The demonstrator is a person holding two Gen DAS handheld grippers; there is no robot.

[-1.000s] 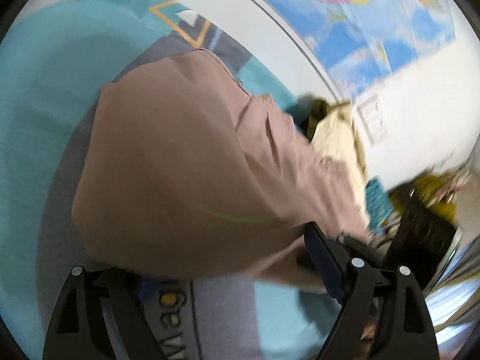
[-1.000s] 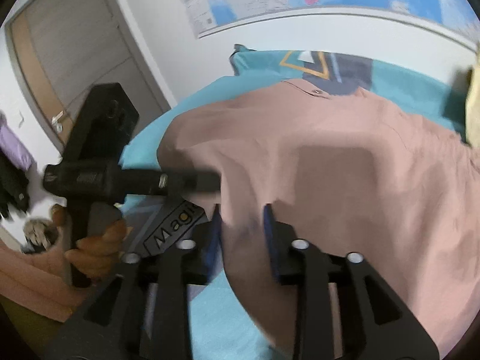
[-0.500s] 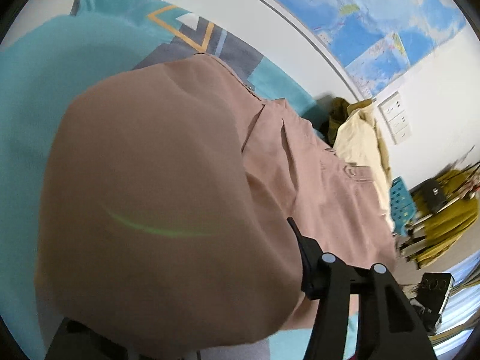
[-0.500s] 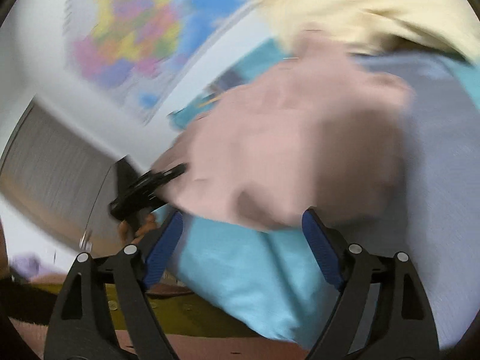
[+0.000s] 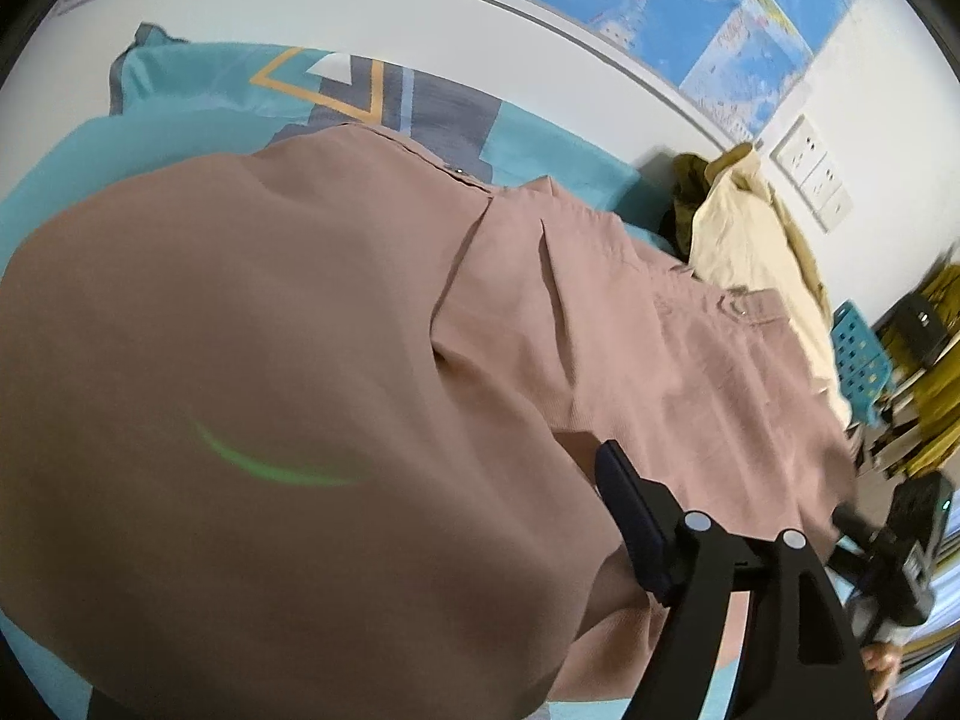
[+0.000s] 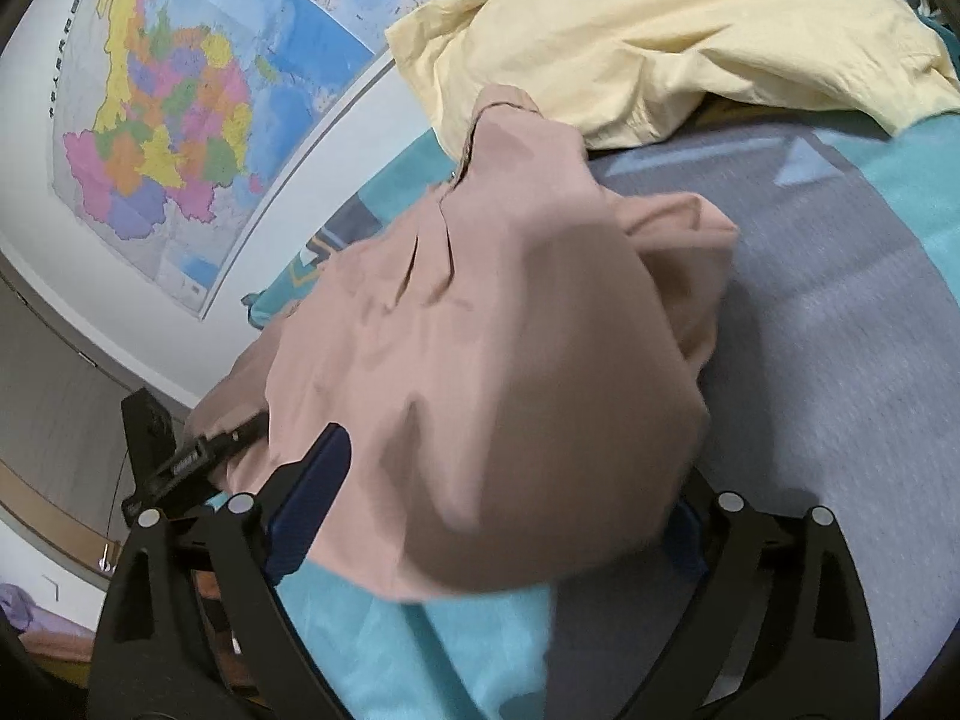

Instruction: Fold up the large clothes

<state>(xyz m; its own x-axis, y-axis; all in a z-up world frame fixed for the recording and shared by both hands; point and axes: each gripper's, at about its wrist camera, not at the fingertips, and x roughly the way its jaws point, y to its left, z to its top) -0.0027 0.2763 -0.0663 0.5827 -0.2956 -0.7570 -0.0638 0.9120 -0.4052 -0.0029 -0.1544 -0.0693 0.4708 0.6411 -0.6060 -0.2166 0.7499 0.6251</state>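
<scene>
The pinkish-brown shirt (image 5: 372, 372) lies spread over the bed (image 5: 198, 90), which wears a teal and grey cover, and it fills most of the space ahead of both tools. In the left wrist view, the left tool (image 5: 420, 588) sits low and close to the cloth, tilted so that its right-hand finger (image 5: 630, 516) rises just beside a bulging fold of the shirt; the other finger is buried under the fabric, so whether this tool is spread or pinching the cloth cannot be told. Beyond and to the right of that tool, the right tool (image 5: 840, 519) shows as a dark body at the shirt's far edge, with a bit of the person's hand (image 5: 879, 660) under it. In the right wrist view, the right tool (image 6: 492, 510) has its two blue-padded fingers (image 6: 306, 492) set wide apart, and a rounded mound of the shirt (image 6: 480, 348) sits between them, draped over the right-hand pad; the pads do not appear to squeeze it. To the left of this tool the left tool (image 6: 207, 450) pokes in under the shirt's edge. Ahead and above lies a pale yellow garment (image 6: 660, 36), touching the shirt's collar end, and a coloured wall map (image 6: 180, 108) hangs up on the left.
</scene>
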